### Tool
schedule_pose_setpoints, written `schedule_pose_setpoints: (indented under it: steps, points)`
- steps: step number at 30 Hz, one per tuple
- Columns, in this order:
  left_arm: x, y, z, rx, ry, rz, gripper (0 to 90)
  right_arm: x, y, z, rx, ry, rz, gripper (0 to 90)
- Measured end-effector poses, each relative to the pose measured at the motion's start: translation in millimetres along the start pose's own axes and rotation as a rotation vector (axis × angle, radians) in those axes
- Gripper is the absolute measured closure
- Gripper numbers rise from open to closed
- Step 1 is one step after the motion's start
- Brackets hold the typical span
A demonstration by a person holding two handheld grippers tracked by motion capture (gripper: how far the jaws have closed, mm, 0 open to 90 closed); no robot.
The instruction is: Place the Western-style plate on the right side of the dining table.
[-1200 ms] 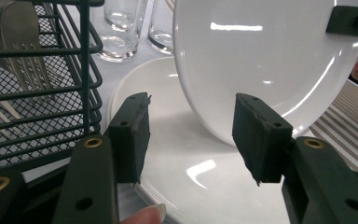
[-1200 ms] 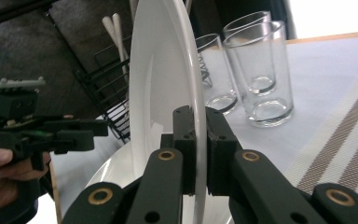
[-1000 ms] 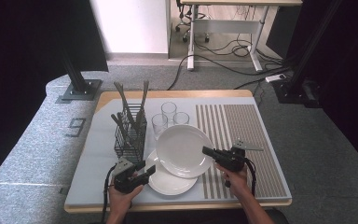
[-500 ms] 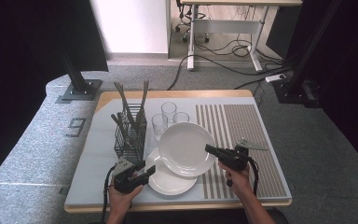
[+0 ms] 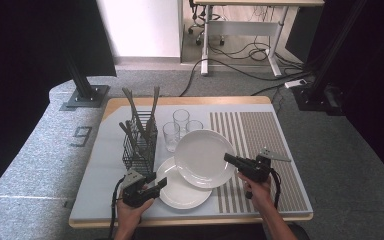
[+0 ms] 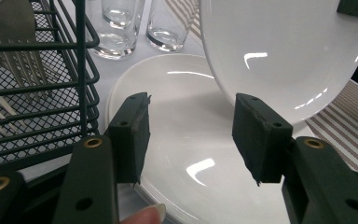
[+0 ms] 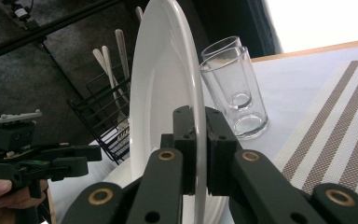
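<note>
Cutlery basket (image 5: 139, 145): black wire, to the left of the left jaws, with forks standing in it.
Left gripper (image 6: 191, 135): jaws are wide open and hold nothing; they hang just above the lower plate.
Lower plate (image 6: 182, 154): white, lies flat on the table, directly under and between the open left jaws.
Glasses (image 5: 172, 136): three clear ones, beyond the left jaws, between the basket and the lifted plate.
Lifted plate (image 7: 161, 93): white, its rim is pinched between the right jaws; the plate rises tilted from them, and its far edge is over the lower plate.
Right gripper (image 7: 198, 154): jaws are closed tightly on the rim of the lifted plate.
Striped mat (image 5: 260, 135): brown and white, under and to the right of the right jaws.
</note>
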State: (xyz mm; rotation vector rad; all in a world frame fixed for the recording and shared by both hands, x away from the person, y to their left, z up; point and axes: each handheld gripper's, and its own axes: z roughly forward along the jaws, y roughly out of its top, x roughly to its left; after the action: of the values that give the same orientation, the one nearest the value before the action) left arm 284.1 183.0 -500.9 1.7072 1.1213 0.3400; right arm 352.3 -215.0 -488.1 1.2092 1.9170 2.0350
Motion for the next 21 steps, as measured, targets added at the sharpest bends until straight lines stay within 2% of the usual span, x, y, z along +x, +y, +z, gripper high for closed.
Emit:
schedule_pose_setpoints:
  steps: [21]
  points:
    - [0.0,-0.8,0.7,0.005,0.005,0.006,46.4,-11.5,7.7,-14.9,-0.054,-0.024,0.032,85.5]
